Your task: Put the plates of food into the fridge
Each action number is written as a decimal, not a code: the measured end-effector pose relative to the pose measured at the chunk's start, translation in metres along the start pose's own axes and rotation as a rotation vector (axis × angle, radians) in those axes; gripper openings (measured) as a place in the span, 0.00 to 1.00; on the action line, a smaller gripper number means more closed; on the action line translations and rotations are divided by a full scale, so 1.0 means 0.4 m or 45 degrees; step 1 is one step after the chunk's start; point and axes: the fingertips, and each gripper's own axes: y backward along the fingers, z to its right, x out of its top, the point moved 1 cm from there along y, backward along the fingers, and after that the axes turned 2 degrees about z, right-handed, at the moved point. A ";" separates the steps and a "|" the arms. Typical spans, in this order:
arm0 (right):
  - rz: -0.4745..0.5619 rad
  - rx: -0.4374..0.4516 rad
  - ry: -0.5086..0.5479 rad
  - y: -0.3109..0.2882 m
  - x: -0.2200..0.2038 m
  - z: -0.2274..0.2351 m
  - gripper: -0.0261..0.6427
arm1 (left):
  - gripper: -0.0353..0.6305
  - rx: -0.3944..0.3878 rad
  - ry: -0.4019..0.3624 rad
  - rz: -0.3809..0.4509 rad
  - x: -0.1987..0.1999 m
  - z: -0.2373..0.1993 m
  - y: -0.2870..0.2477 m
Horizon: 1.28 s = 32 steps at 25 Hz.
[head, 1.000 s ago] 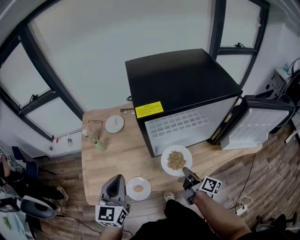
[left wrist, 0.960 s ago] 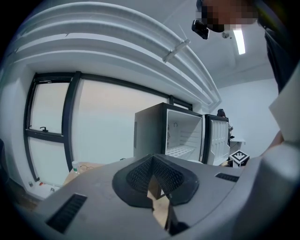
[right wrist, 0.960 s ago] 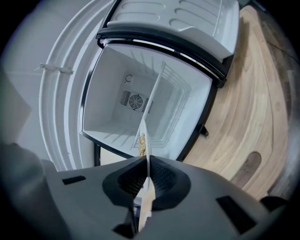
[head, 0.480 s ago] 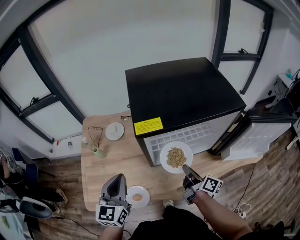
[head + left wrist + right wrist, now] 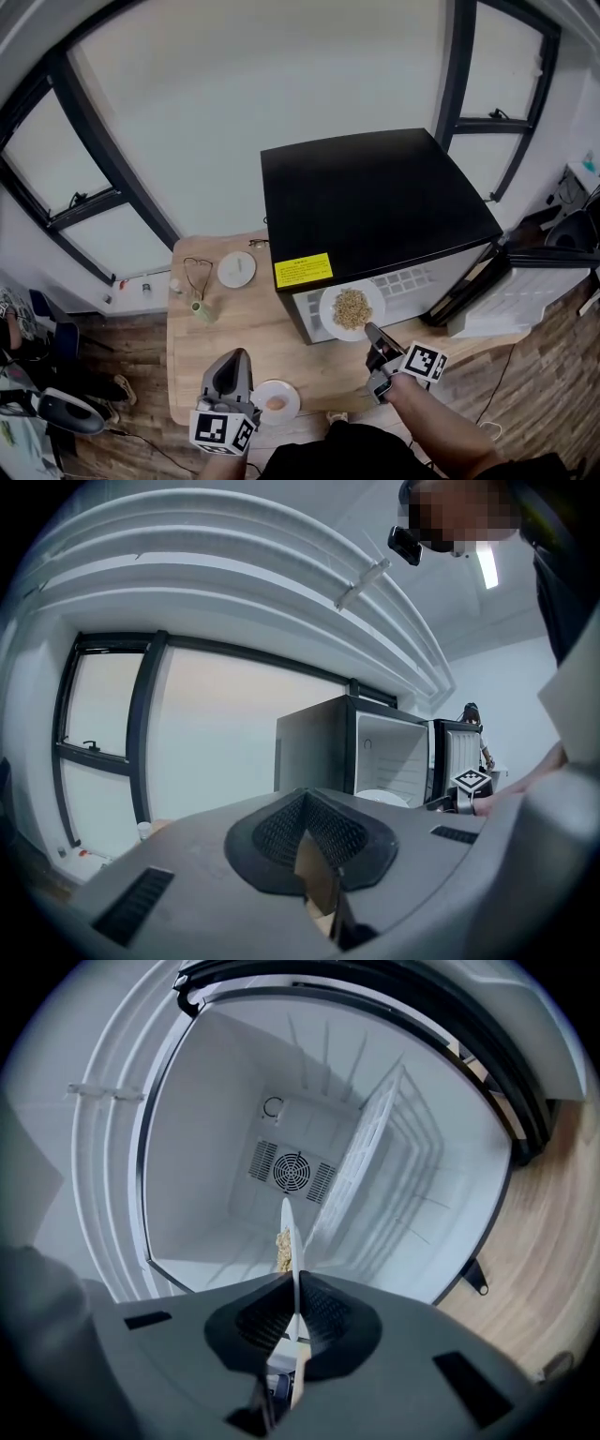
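Observation:
My right gripper (image 5: 371,335) is shut on the near rim of a white plate of brown grains (image 5: 352,308) and holds it in the air in front of the open black fridge (image 5: 375,202). In the right gripper view the plate (image 5: 292,1232) shows edge-on between the pads of the right gripper (image 5: 293,1283), with the white fridge interior (image 5: 225,1185) and its rear fan ahead. A second small plate with a pinkish piece of food (image 5: 274,401) lies on the wooden table (image 5: 234,333), just right of my left gripper (image 5: 228,375), whose jaws look shut and empty (image 5: 307,808).
The fridge door (image 5: 525,281) stands swung open to the right. At the table's back left are a small white plate (image 5: 236,269), a wire item like spectacles (image 5: 195,272) and a green cup (image 5: 202,309). The fridge (image 5: 356,752) shows ahead in the left gripper view.
My right gripper has carried the plate of grains up and away from me, from over the table's front to the fridge opening. The left gripper has moved forward slightly, its jaws unchanged.

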 end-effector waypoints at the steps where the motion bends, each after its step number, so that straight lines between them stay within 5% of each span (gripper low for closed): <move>1: 0.001 -0.002 0.004 -0.011 0.008 -0.002 0.08 | 0.06 0.006 0.000 0.000 0.001 -0.004 -0.002; 9: -0.018 -0.034 0.039 -0.101 0.051 -0.014 0.09 | 0.06 0.062 0.000 -0.014 -0.004 -0.034 -0.015; 22: -0.103 -0.190 0.497 -0.214 0.088 -0.047 0.14 | 0.06 0.120 -0.001 -0.027 -0.018 -0.057 -0.037; 32: -0.195 -0.320 0.712 -0.241 0.096 -0.032 0.21 | 0.06 0.151 -0.001 -0.029 -0.020 -0.076 -0.029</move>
